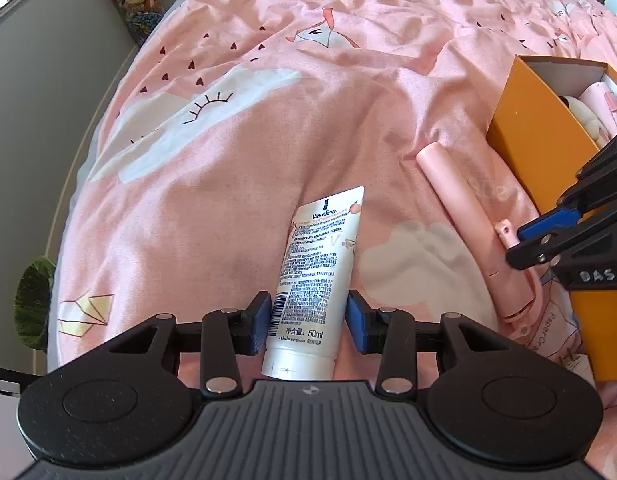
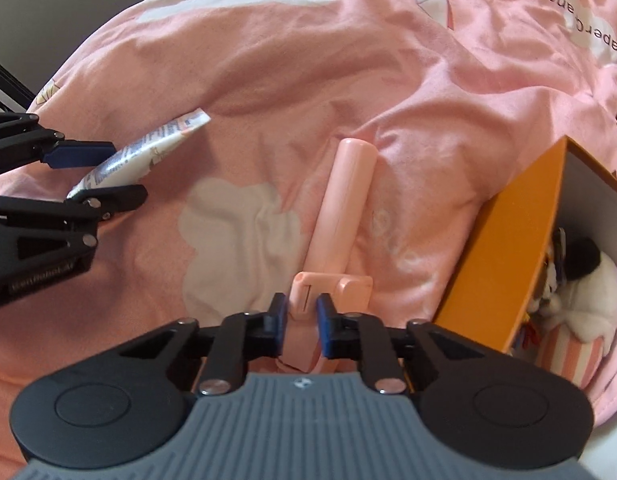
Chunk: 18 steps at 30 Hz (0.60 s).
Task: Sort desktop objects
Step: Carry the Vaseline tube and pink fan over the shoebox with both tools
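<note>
My left hand-held gripper (image 1: pixel 308 322) pinches the white plastic Vaseline tube (image 1: pixel 314 280); my right hand-held gripper (image 2: pixel 301 322) pinches the pink plastic folding stick (image 2: pixel 340 216). Both remain outside the orange cardboard box (image 1: pixel 536 136).

Pink printed quilt (image 1: pixel 236 184) on a bed, carrying two things.

A pink stick (image 2: pixel 344 204) is lying on it at about 6 o'clock in the right wrist view, pointing toward 12. An orange box (image 1: pixel 536 136) is sitting on it at 3 o'clock in both views, just beside the stick, with soft things showing inside.
</note>
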Motion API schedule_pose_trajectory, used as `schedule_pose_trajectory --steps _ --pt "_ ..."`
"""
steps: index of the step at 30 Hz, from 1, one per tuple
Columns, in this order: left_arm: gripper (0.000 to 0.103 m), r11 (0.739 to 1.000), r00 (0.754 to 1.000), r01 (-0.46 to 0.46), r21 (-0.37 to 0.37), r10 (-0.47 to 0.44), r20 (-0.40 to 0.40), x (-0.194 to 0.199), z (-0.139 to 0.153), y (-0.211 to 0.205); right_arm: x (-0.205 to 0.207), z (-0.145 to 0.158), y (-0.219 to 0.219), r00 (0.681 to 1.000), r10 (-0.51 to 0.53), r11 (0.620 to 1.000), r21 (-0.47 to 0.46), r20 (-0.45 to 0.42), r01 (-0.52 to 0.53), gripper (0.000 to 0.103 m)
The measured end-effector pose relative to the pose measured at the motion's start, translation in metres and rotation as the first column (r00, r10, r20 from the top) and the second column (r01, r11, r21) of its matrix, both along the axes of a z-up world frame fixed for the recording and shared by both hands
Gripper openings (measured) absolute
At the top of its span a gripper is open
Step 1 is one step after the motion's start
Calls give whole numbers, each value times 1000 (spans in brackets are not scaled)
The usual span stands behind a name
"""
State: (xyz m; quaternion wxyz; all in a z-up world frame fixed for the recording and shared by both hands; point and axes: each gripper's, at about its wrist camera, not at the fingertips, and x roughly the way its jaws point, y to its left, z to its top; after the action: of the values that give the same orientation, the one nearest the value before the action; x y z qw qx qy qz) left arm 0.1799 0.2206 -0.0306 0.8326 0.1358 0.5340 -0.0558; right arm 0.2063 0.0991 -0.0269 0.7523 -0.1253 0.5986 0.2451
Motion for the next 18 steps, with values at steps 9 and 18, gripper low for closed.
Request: schedule_pose_trajectory --steps 9,18 --pt "46 972 996 63 225 -74 41 -1 -18 -26 7 -17 2 999 -11 999 -50 50 13 17" --pt "44 999 995 -44 26 42 89 -16 14 -12 3 13 -25 999 -4 998 67 41 1 6"
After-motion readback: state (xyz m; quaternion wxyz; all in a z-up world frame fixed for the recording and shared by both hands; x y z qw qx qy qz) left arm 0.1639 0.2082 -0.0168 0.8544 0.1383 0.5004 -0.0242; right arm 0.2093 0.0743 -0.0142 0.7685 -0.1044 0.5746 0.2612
